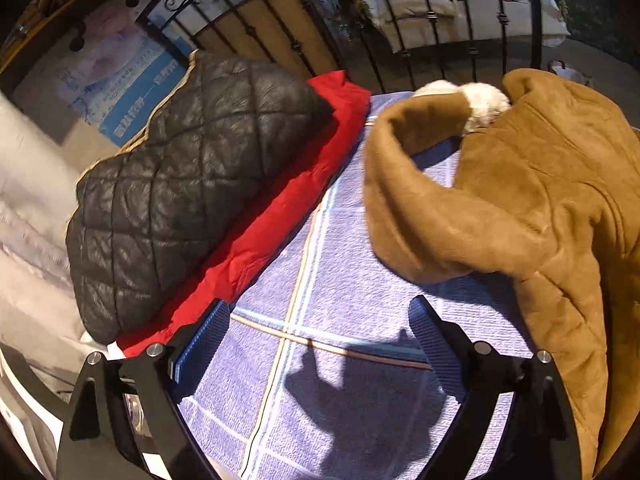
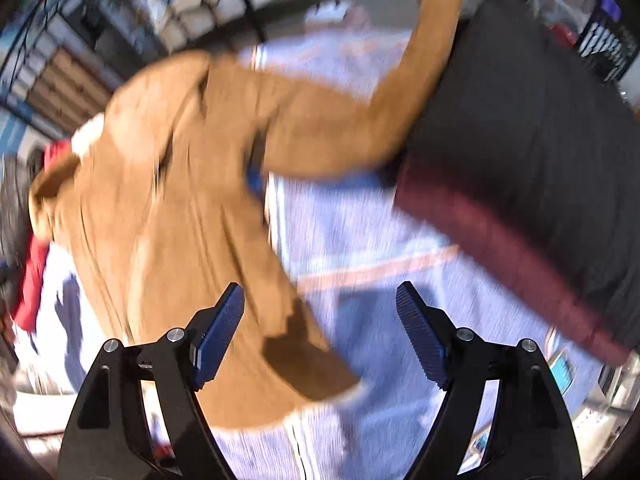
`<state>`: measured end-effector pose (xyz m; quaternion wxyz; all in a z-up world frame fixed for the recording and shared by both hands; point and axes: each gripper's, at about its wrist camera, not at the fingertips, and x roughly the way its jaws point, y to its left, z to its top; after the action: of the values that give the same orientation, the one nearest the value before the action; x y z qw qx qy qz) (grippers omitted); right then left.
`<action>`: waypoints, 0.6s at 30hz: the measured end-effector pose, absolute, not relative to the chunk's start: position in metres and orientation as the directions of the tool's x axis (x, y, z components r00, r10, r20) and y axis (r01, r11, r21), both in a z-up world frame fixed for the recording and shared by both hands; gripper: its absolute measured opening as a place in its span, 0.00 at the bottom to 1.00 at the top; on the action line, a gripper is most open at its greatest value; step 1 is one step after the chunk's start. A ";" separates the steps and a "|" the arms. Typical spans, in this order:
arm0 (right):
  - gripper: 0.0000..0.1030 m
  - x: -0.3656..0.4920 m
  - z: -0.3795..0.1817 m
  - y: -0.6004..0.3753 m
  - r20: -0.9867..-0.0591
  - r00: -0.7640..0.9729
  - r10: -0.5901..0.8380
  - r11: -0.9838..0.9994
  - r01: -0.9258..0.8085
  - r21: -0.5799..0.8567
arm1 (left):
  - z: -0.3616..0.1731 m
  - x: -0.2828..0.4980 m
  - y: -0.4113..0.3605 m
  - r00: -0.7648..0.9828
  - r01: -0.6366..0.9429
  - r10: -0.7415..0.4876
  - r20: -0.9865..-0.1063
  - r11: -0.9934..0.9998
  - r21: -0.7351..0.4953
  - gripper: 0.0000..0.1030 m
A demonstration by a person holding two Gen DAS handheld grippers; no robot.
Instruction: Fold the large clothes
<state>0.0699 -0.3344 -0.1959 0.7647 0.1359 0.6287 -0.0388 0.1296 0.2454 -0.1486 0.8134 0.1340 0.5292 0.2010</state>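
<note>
A tan suede coat (image 1: pixel 532 200) with white fleece trim (image 1: pixel 486 106) lies on a lilac checked cloth (image 1: pixel 332 280), one sleeve curled toward the middle. My left gripper (image 1: pixel 320 344) hovers open over bare cloth, left of the coat, with nothing between its blue pads. The right wrist view is blurred: the same coat (image 2: pixel 180 200) spreads across the left, one sleeve (image 2: pixel 424 60) reaching to the upper right. My right gripper (image 2: pixel 320 332) is open above the coat's lower edge and the cloth (image 2: pixel 380 220), pads touching nothing.
A black quilted jacket (image 1: pixel 192 184) rests on a red garment (image 1: pixel 280 208) at the cloth's left. A dark garment with a maroon band (image 2: pixel 512 168) lies at the right. A black metal railing (image 1: pixel 360 32) stands behind, with pale fabric (image 1: pixel 28 208) at far left.
</note>
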 end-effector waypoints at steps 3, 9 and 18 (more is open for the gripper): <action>0.76 0.052 -0.219 -0.326 -0.978 0.155 0.138 0.965 0.201 0.168 | -0.129 0.118 0.266 0.382 -0.259 0.442 -0.812 0.894 0.365 0.87; 0.76 0.058 -0.250 -0.312 -0.986 0.089 0.140 0.976 0.153 0.153 | -0.139 0.075 0.206 0.413 -0.056 0.275 -0.868 0.959 0.277 0.87; 0.76 0.048 -0.256 -0.297 -0.987 0.071 0.143 0.984 0.102 0.149 | -0.202 -0.040 0.004 0.336 0.508 -0.015 -0.942 0.845 0.167 0.87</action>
<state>0.0485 -0.2973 -0.2562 0.7264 0.0897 0.6813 0.0139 -0.0402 0.0044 -0.2016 0.7864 0.2231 0.5515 -0.1663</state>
